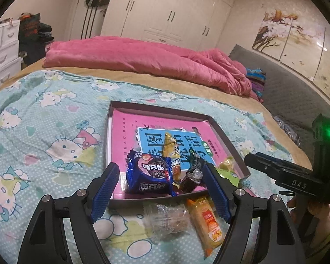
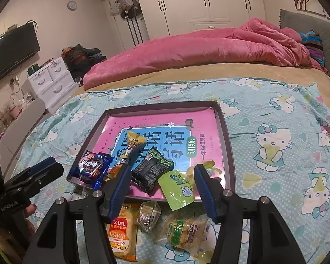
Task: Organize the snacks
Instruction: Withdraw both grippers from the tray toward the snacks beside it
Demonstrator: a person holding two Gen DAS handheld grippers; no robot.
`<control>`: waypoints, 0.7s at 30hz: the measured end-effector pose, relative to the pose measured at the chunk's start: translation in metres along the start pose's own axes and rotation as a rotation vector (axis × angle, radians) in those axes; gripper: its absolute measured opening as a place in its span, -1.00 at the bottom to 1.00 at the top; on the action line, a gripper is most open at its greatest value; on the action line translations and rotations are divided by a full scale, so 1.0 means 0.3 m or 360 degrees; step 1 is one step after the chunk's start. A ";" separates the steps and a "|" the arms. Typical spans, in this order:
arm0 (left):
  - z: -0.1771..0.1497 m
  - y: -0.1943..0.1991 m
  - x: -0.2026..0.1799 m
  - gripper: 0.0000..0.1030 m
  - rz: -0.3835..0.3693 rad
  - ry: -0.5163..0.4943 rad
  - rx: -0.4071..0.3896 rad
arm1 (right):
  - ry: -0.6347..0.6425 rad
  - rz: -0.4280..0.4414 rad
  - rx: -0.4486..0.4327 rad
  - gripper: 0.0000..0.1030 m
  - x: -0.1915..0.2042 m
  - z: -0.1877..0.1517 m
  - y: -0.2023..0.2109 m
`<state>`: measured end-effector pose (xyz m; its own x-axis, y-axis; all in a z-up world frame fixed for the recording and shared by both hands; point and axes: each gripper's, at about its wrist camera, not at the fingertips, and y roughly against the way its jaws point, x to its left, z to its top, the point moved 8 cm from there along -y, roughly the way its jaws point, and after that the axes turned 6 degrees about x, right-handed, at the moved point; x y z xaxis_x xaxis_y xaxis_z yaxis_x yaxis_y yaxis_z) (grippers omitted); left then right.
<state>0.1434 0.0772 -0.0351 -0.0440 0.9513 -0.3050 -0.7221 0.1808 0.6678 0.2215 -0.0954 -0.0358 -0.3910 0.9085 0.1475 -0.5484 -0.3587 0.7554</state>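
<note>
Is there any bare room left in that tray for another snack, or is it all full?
Yes. The tray's far half, by its back rim, lies bare. Its near edge is crowded: blue cookie pack, dark packet, green pouch. More snacks, like the orange pack, crowd the blanket just in front; the blanket right of the tray is free.

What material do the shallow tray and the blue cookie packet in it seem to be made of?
The tray looks like thin cardboard, matte grey-brown: its walls are flat, with sharp folded corners. The blue cookie packet looks like glossy plastic film: it shows bright reflections, wrinkles and a crimped end seal.
</note>
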 end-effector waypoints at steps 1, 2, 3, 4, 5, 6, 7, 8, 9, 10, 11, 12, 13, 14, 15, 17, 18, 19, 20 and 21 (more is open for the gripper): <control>-0.001 0.004 -0.002 0.54 -0.0005 0.0002 0.0004 | 0.0002 0.0002 0.0001 0.15 0.001 -0.002 0.003; -0.002 0.007 -0.004 0.55 -0.0011 0.0005 0.0007 | 0.0002 0.0002 0.0000 0.15 0.001 -0.003 0.005; -0.003 0.009 -0.005 0.55 -0.0017 0.0011 0.0007 | 0.0001 0.0005 -0.0004 0.15 0.002 -0.004 0.010; -0.003 0.013 -0.008 0.55 -0.0025 0.0017 0.0005 | 0.0000 0.0011 -0.0005 0.15 0.003 -0.005 0.013; -0.004 0.016 -0.011 0.55 -0.0032 0.0020 0.0006 | 0.0001 0.0014 -0.0005 0.15 0.004 -0.005 0.016; -0.004 0.018 -0.015 0.56 -0.0036 0.0021 0.0010 | 0.0002 0.0014 -0.0007 0.15 0.003 -0.007 0.020; -0.005 0.020 -0.018 0.56 -0.0040 0.0023 0.0012 | 0.0006 0.0016 -0.0007 0.15 0.005 -0.007 0.023; -0.007 0.023 -0.022 0.57 -0.0046 0.0025 0.0015 | 0.0009 0.0018 -0.0008 0.15 0.005 -0.007 0.026; -0.009 0.026 -0.027 0.58 -0.0050 0.0028 0.0019 | 0.0012 0.0021 -0.0009 0.15 0.006 -0.008 0.029; -0.011 0.028 -0.031 0.58 -0.0056 0.0032 0.0025 | 0.0015 0.0024 -0.0010 0.15 0.008 -0.010 0.031; -0.014 0.030 -0.035 0.58 -0.0064 0.0037 0.0031 | 0.0019 0.0028 -0.0011 0.15 0.010 -0.011 0.034; -0.016 0.032 -0.039 0.59 -0.0072 0.0041 0.0036 | 0.0022 0.0030 -0.0012 0.15 0.011 -0.013 0.037; -0.019 0.033 -0.045 0.59 -0.0083 0.0045 0.0043 | 0.0024 0.0034 -0.0013 0.15 0.012 -0.014 0.039; -0.023 0.035 -0.051 0.59 -0.0093 0.0049 0.0051 | 0.0026 0.0041 -0.0011 0.16 0.015 -0.016 0.040; -0.028 0.036 -0.058 0.60 -0.0104 0.0056 0.0063 | 0.0028 0.0045 -0.0009 0.16 0.016 -0.017 0.042; -0.040 0.035 -0.070 0.60 -0.0132 0.0076 0.0087 | 0.0034 0.0049 -0.0013 0.22 0.020 -0.019 0.046; -0.046 0.034 -0.078 0.60 -0.0147 0.0084 0.0104 | 0.0036 0.0056 -0.0012 0.27 0.023 -0.021 0.049; -0.051 0.033 -0.085 0.60 -0.0155 0.0086 0.0115 | 0.0038 0.0059 -0.0014 0.28 0.024 -0.022 0.051; -0.056 0.032 -0.091 0.60 -0.0158 0.0083 0.0127 | 0.0039 0.0064 -0.0019 0.28 0.026 -0.023 0.055; -0.061 0.033 -0.098 0.61 -0.0157 0.0077 0.0135 | 0.0040 0.0066 -0.0020 0.28 0.026 -0.024 0.059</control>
<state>0.1248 0.0465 -0.0319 -0.0101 0.9151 -0.4031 -0.6636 0.2954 0.6873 0.2034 -0.0962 -0.0260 -0.4319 0.8872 0.1626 -0.5406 -0.3989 0.7407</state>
